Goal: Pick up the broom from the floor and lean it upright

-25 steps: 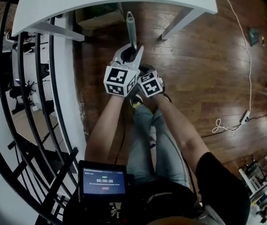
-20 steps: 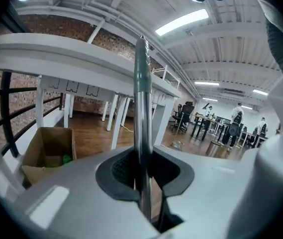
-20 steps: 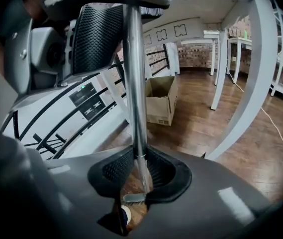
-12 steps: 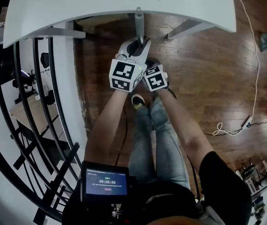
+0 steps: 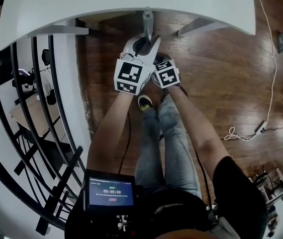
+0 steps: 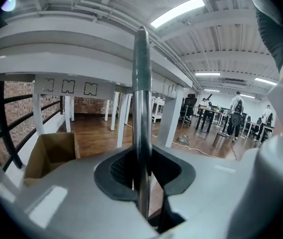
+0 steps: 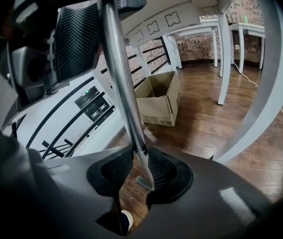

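Note:
The broom handle (image 5: 147, 20), a thin metal pole with a grey-green grip at its top, stands upright with that grip at the white table's edge (image 5: 131, 4). The broom's head is hidden. My left gripper (image 5: 143, 46) is shut on the pole high up; in the left gripper view the handle (image 6: 141, 83) rises straight out of the left gripper (image 6: 142, 178). My right gripper (image 5: 157, 62) holds lower down. Its jaws have just been opening a little, with the handle (image 7: 119, 73) still between the right gripper's (image 7: 134, 176) pads and touching them.
A black curved railing (image 5: 37, 108) runs along the left. A cardboard box (image 7: 158, 101) sits on the wooden floor under the table, beside white table legs (image 7: 223, 59). A white cable (image 5: 270, 83) trails at the right. The person's shoe (image 5: 145, 102) is just below the grippers.
Both grippers and the handle have moved up the picture toward the table; the handle's grip now meets the table's edge. In the last half second they have barely shifted.

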`<control>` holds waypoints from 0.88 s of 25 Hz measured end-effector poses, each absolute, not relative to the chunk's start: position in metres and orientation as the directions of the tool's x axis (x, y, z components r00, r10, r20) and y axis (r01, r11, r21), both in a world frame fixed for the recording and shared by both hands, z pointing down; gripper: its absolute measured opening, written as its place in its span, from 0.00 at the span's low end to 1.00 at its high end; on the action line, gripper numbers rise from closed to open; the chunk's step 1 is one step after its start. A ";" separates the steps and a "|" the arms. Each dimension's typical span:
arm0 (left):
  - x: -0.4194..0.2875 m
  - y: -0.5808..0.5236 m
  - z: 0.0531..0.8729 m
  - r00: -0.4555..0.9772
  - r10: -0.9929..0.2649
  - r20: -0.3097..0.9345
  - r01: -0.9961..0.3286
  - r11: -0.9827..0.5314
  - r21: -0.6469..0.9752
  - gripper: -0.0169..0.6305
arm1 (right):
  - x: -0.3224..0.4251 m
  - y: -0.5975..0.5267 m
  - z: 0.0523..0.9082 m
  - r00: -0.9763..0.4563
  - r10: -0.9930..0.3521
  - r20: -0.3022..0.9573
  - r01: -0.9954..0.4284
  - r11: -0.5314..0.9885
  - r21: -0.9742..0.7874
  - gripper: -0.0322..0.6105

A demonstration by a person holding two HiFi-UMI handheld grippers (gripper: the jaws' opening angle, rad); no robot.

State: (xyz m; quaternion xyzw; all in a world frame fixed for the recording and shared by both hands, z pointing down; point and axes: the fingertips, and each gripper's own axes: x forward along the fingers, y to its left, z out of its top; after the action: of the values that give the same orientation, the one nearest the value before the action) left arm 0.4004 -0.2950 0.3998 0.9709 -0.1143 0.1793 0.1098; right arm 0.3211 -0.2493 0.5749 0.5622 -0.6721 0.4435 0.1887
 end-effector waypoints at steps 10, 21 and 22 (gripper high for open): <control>0.400 -0.318 0.402 0.897 -0.231 0.377 -0.313 -0.934 0.173 0.25 | 0.338 -0.244 0.580 -0.264 -0.598 0.757 -0.929 -0.051 -0.365 0.21; 0.419 -0.319 0.409 0.896 -0.197 0.397 -0.285 -0.942 0.177 0.42 | 0.342 -0.244 0.578 -0.253 -0.612 0.749 -0.935 -0.044 -0.352 0.19; 0.419 -0.319 0.409 0.897 -0.197 0.396 -0.284 -0.943 0.172 0.42 | 0.342 -0.245 0.576 -0.252 -0.619 0.744 -0.938 -0.033 -0.345 0.19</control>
State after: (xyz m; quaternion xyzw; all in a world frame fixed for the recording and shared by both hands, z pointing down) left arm 0.4193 -0.3187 0.4087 0.9672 -0.1244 0.1902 0.1136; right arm 0.3424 -0.2450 0.5764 0.5816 -0.6693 0.4220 0.1891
